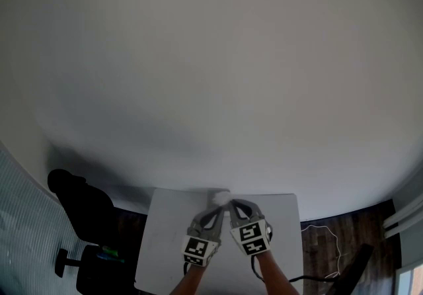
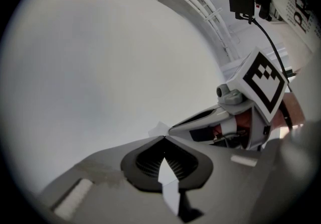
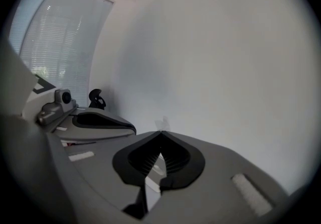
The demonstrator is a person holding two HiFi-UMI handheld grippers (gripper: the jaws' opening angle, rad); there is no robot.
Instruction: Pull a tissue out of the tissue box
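In the head view both grippers are held side by side over a white table, tips meeting at a small white tissue near its far edge. My left gripper has its jaws together, and in the left gripper view a corner of the tissue sticks out past its tips. My right gripper is likewise shut. A pale flap of the tissue stands at its tips. The right gripper's nose touches the same flap. I cannot make out a tissue box in any view.
A black office chair stands on dark wood floor left of the table. A white cable lies on the floor at the right. A plain white wall fills most of the head view. A window with blinds is at the left.
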